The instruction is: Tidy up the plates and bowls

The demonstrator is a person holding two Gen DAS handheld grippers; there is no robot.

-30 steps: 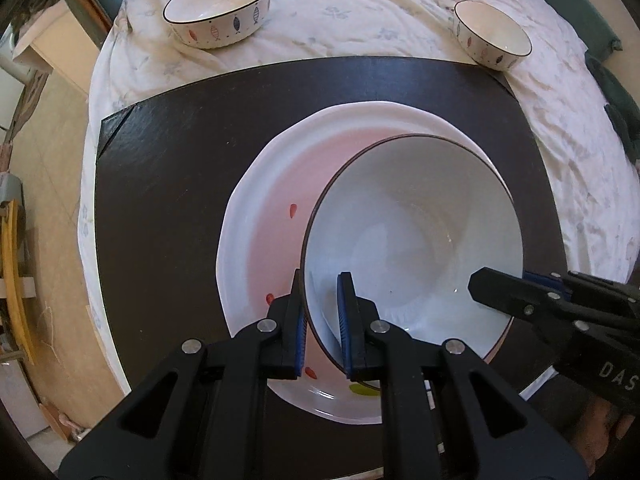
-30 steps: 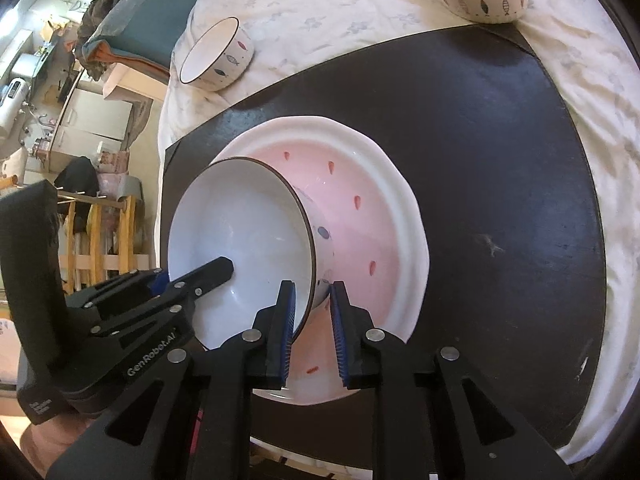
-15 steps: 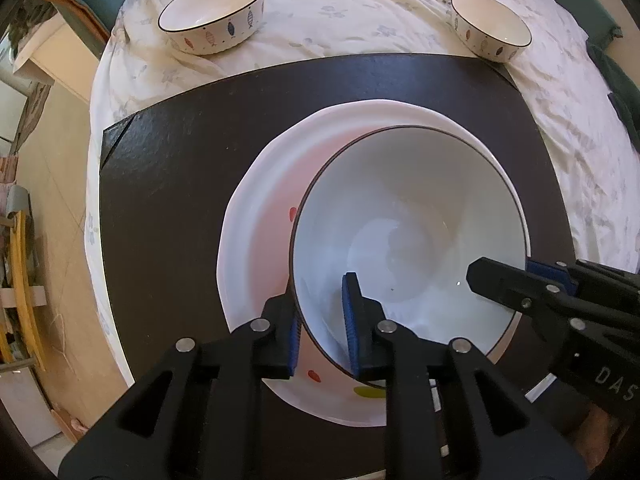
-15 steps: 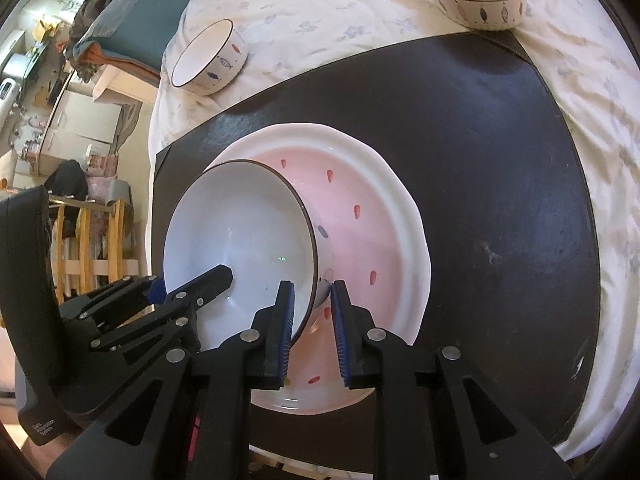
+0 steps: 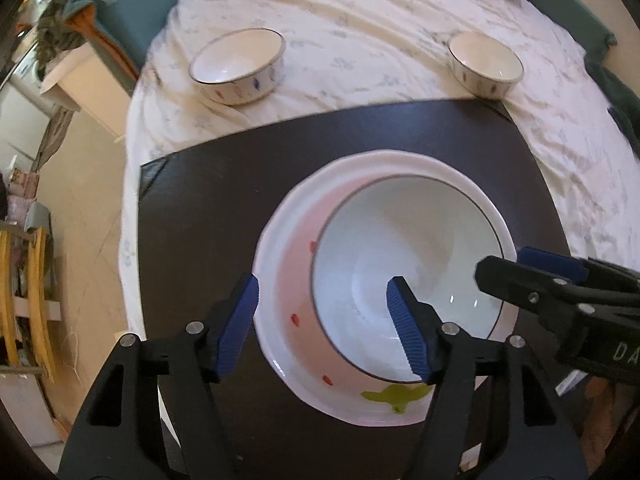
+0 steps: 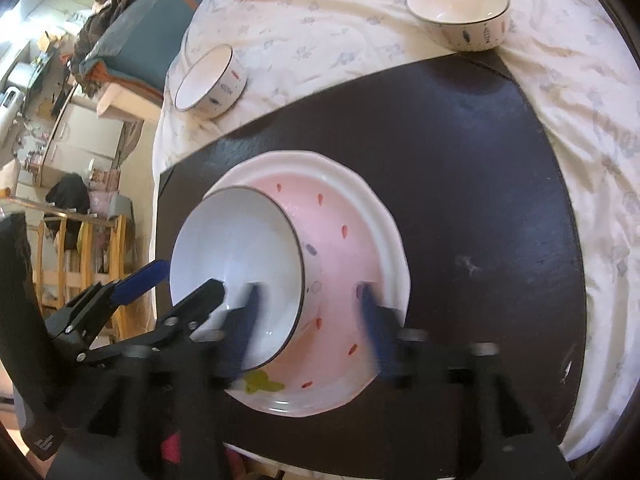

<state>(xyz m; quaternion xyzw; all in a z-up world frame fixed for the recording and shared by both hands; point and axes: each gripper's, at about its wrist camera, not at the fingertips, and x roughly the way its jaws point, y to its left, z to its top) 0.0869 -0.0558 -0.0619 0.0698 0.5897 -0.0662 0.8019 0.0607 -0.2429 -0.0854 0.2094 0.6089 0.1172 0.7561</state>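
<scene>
Both claws, left [image 5: 322, 322] and right [image 6: 306, 324], gape apart around the big bowl [image 5: 408, 276], which sits in the pink plate [image 5: 292, 292]. Stacking step looks done. Next I'd fetch the small bowl [image 5: 238, 66] beyond the plate.

**Bowl in plate, two bowls behind**

We see a mat [image 5: 208, 208] lying on the clothed table [image 5: 360, 8]. On the mat sits a plate [image 5: 280, 280], and in the plate a large bowl [image 5: 400, 260], set toward the plate's right side in the left wrist view. Behind the mat, on the cloth, stand two smaller bowls well apart: one far left [image 5: 238, 66], one far right [image 5: 486, 62], the latter just touching the mat's far corner.
</scene>
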